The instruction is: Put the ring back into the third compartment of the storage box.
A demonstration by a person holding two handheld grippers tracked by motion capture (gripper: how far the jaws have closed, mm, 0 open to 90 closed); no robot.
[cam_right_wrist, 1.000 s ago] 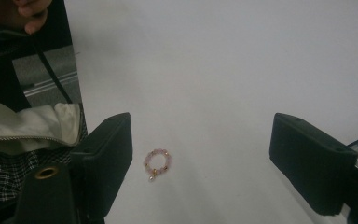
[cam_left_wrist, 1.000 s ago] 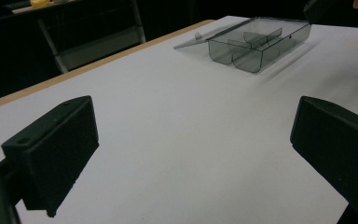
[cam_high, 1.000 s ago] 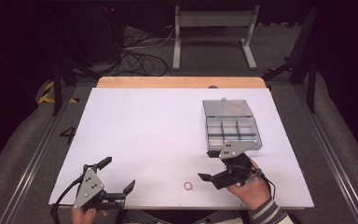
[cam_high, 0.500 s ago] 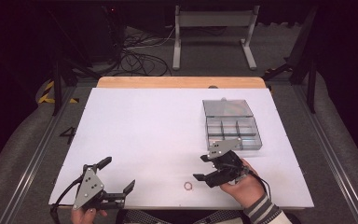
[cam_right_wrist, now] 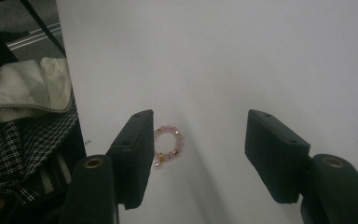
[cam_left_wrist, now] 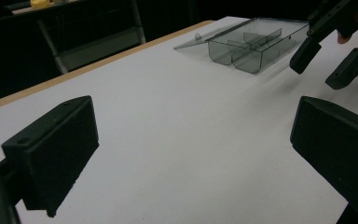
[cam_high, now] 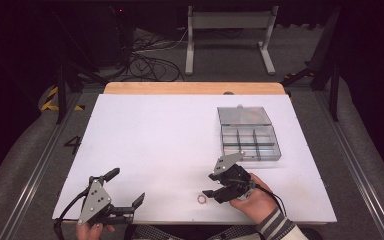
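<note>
A small pink beaded bracelet (cam_high: 201,199) with gold beads lies on the white table near its front edge. In the right gripper view the bracelet (cam_right_wrist: 168,145) lies just beside the left jaw's inner face. My right gripper (cam_high: 211,185) hangs open right beside it, jaws wide and nothing between them (cam_right_wrist: 196,154). My left gripper (cam_high: 126,187) rests open at the front left corner, held in a hand; its jaws frame bare table (cam_left_wrist: 191,154). A clear plastic compartment box (cam_high: 250,141) with its lid folded back stands at the right; in the left gripper view the box (cam_left_wrist: 254,44) stands far off.
The white table top (cam_high: 155,140) has a wooden strip along its far edge. A checked sleeve and pale cloth (cam_right_wrist: 23,116) show beyond the table's front edge. A metal stand and cables sit on the floor behind the table.
My right gripper has moved left and toward the front edge, away from the box, down to the bracelet. The left gripper has stayed put.
</note>
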